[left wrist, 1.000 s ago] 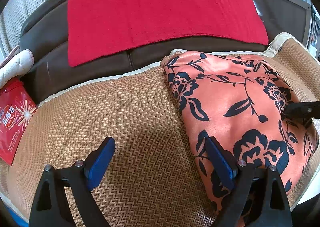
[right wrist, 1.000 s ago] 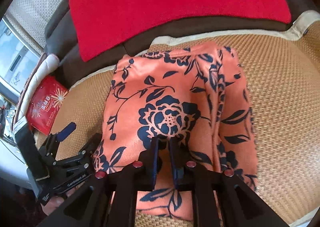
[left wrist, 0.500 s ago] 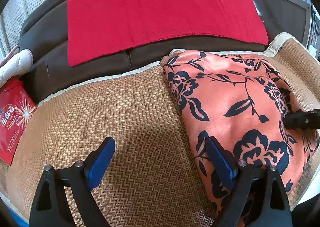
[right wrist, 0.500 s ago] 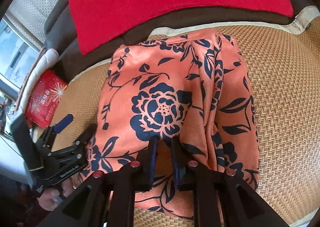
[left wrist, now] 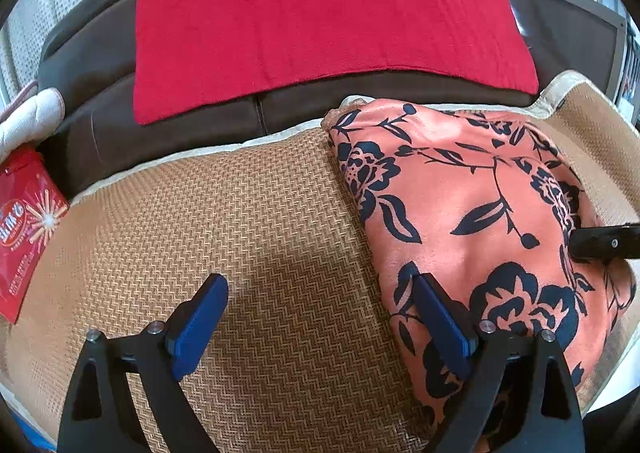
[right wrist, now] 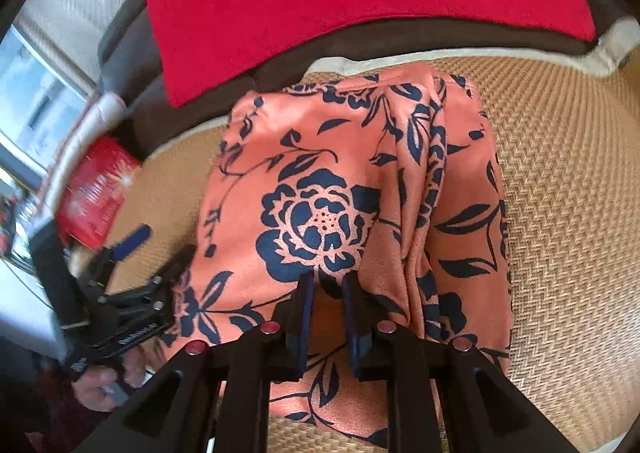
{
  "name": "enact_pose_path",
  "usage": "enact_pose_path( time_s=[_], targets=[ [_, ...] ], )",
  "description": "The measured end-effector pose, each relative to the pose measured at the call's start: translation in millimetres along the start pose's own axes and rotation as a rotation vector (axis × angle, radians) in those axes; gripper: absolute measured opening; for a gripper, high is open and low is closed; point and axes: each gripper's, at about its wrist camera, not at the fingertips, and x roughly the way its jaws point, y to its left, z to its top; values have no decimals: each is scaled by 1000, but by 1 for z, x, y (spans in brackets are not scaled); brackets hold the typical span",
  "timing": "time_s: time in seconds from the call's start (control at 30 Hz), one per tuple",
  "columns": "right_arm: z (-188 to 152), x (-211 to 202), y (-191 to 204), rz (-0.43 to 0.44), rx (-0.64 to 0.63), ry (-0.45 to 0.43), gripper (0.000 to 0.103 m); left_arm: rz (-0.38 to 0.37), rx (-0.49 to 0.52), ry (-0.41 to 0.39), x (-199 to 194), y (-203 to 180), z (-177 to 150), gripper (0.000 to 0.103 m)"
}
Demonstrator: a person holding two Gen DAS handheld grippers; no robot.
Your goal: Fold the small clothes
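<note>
On the left, the left tool [left wrist: 320, 317] hangs wide open over the woven mat [left wrist: 240, 221], gripping nothing, its right finger above the near left edge of the folded orange floral garment [right wrist: 320, 181]. That garment lies on the mat's right half, below the red towel [left wrist: 328, 21]. The right tool [right wrist: 328, 285] is nearly closed, its pads pinching a raised fold of the garment.

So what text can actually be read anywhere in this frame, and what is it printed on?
Red packet: white brand characters and small print, too distorted to read.
Left hand-held gripper: white lettering on its black body, too blurred to read.
Floral garment, red towel, woven mat: no text.
</note>
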Motion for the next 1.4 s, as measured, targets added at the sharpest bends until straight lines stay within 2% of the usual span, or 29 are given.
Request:
enact_pose_path(
  time_s=[0.07, 0.17, 0.23, 0.27, 0.3, 0.33, 0.37, 0.5, 0.7, 0.93, 1.07, 1.13, 1.2, 1.27, 1.4],
  targets=[
    [2, -9, -9, 49, 42, -26, 18, -24, -22, -26, -5, 5, 2, 94],
    [6, -32, -27, 87, 95, -125, 18, -88, -58, -73, -15, 10, 6, 94],
    [5, -42, -42, 77, 150, -176, 27, -125, -68, -85, -18, 10, 7, 94],
    [6, -44, -49, 63, 176, -190, 41, -144, -66, -86, -18, 8, 7, 94],
    [5, -47, -59, 52, 211, -205, 68, -157, -61, -87, -18, 6, 7, 94],
    [6, -48, -64, 51, 230, -214, 77, -168, -54, -89, -18, 3, 8, 94],
    [4, -52, -70, 51, 257, -237, 79, -176, -50, -89, -17, 1, 8, 94],
    [6, -58, -88, 78, 302, -258, 79, -222, -73, -80, -16, 0, 10, 94],
    [7, -57, -100, 96, 331, -246, 79, -192, -78, -85, -14, -8, 11, 94],
    [12, -41, -87, 89, 306, -216, 79, -168, -63, -80, -8, -12, 13, 94],
    [14, -42, -74, 112, 262, -261, 79, -158, -43, -81, -6, -17, 15, 94],
    [15, -46, -63, 112, 216, -300, 75, -156, -38, -79, -4, -19, 16, 94],
    [17, -49, -49, 102, 162, -339, 57, -152, -35, -79, -3, -20, 16, 94],
    [21, -42, -40, 117, 143, -329, 50, -149, -32, -79, -3, -21, 15, 94],
    [28, -20, -24, 105, 114, -287, 49, -145, -25, -79, -1, -23, 15, 94]
  ],
)
